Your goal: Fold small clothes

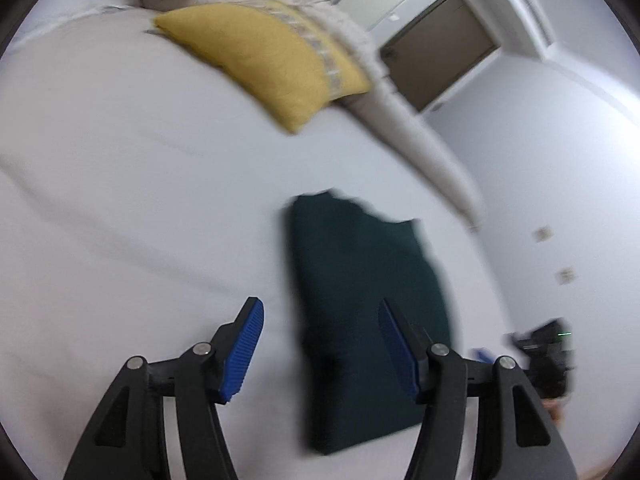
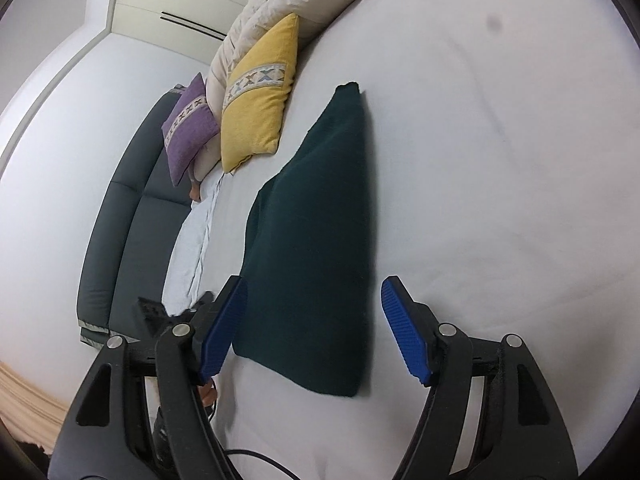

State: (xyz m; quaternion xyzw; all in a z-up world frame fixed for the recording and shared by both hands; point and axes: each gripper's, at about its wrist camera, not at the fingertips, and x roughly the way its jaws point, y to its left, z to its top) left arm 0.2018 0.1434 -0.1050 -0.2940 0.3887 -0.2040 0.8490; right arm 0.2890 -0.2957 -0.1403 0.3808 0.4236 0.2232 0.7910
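Note:
A dark green garment point(image 1: 360, 272), folded into a long narrow shape, lies flat on the white bed sheet point(image 1: 120, 200). My left gripper point(image 1: 319, 302) hovers over its near half, open, blue pads apart and touching nothing. In the right wrist view the same garment point(image 2: 320, 220) stretches away from me, its narrow end toward the pillows. My right gripper point(image 2: 313, 280) is open above its near wide end, the cloth lying below and between the fingers without contact. The left wrist view is blurred.
A yellow pillow point(image 2: 256, 100) and a purple pillow point(image 2: 190, 128) lean against a beige duvet point(image 2: 280, 0) at the head of the bed. A dark padded headboard point(image 2: 132, 220) runs along the bed's left side. The other gripper point(image 1: 548, 344) shows at the right edge.

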